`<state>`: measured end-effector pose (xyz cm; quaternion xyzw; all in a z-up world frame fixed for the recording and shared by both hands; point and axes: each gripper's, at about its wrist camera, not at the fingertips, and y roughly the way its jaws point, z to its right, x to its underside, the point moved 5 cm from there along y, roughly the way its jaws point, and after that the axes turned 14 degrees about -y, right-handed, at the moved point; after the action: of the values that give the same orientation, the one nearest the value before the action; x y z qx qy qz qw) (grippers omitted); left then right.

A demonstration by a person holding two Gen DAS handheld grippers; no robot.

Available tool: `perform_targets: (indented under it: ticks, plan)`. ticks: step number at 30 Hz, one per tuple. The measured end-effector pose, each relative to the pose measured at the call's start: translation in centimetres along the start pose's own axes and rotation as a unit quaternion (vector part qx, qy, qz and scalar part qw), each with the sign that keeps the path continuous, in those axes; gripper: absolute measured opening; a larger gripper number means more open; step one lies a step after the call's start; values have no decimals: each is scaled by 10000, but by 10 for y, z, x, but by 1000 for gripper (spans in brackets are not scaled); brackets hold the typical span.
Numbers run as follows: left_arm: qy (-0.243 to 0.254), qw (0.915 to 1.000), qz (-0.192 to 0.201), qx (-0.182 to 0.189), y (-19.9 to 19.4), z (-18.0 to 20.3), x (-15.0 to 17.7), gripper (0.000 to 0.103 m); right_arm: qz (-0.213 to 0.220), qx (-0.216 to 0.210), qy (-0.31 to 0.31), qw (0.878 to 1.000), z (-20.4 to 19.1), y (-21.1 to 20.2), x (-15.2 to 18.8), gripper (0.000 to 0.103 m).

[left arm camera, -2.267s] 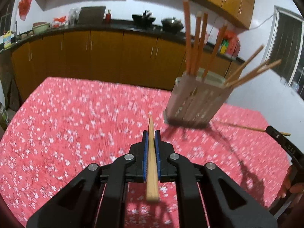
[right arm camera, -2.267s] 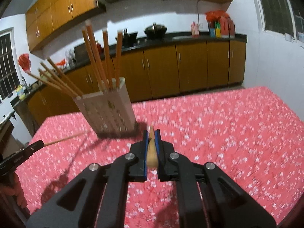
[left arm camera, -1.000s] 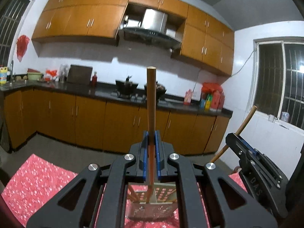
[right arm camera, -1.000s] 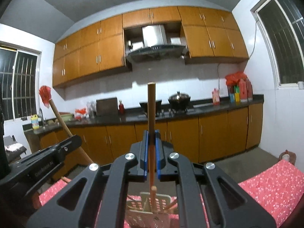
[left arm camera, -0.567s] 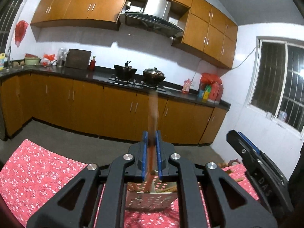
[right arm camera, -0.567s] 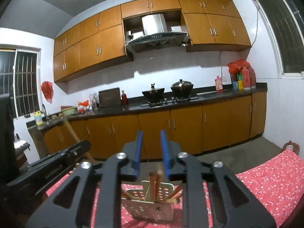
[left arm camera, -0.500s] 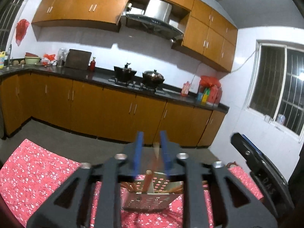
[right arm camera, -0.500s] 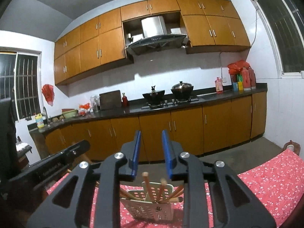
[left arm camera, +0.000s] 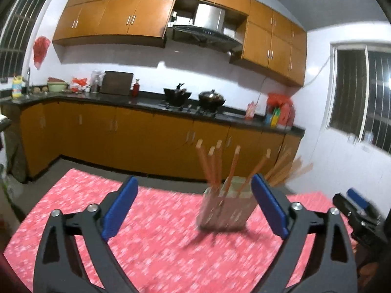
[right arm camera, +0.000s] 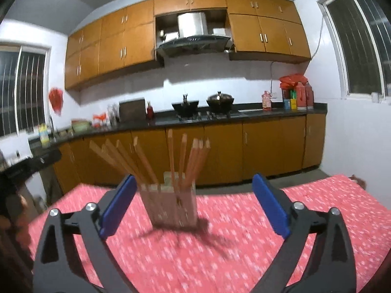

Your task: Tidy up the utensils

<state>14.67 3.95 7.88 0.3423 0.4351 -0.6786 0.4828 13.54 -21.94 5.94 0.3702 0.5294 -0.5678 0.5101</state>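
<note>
Hovering above a red flowered cloth [left arm camera: 156,251], the left gripper [left arm camera: 194,204] was seen with its blue-padded jaws spread wide and nothing held between them. The right gripper [right arm camera: 193,204] was likewise seen with its jaws wide apart and empty. A pale slotted holder [right arm camera: 172,206] was shown ahead of the right jaws, nearer the left-hand pad, standing upright on the cloth. In the left view the same holder [left arm camera: 226,210] lay ahead of the jaws and close to the right-hand pad. Wooden chopsticks [right arm camera: 171,161] were packed into it, some upright and others fanned out to one side; their tops rose above the pad tips in both views. Both pictures were smeared by motion, so fine detail could not be made out.

The task was judged nearly finished, since no loose chopsticks were visible on the cloth. Risk was judged to lie in the fanned sticks: a spread pad swung sideways could catch a leaning stick and tip the light holder. The two grippers, seen close to each other, could also be knocked together.
</note>
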Motion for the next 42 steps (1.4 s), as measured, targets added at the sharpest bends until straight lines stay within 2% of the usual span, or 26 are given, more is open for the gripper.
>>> perform_targets:
  ticks: [2, 7, 15, 22, 28, 42]
  plan:
    - [198, 9996, -7, -196, -13, -9, 21, 97, -122, 20, -50, 9999, -6, -8, 14, 98]
    - [366, 9982, -66, -469, -35, -21, 58, 101, -422, 35, 290, 9987, -13, -33, 47, 99]
    - [578, 9966, -75, -588, -53, -20, 92, 101, -687, 155, 228, 9973, -26, -50, 74, 99]
    - [590, 9956, -158, -711, -56, -25, 106, 101, -691, 181, -88, 9974, -35, -53, 81, 99]
    - [611, 9954, -177, -715, -57, -26, 109, 101, -838, 184, -141, 9962, -38, -50, 91, 99]
    - [589, 9956, -183, -703, -59, -28, 115, 101, -853, 244, -114, 9960, -34, -53, 92, 99]
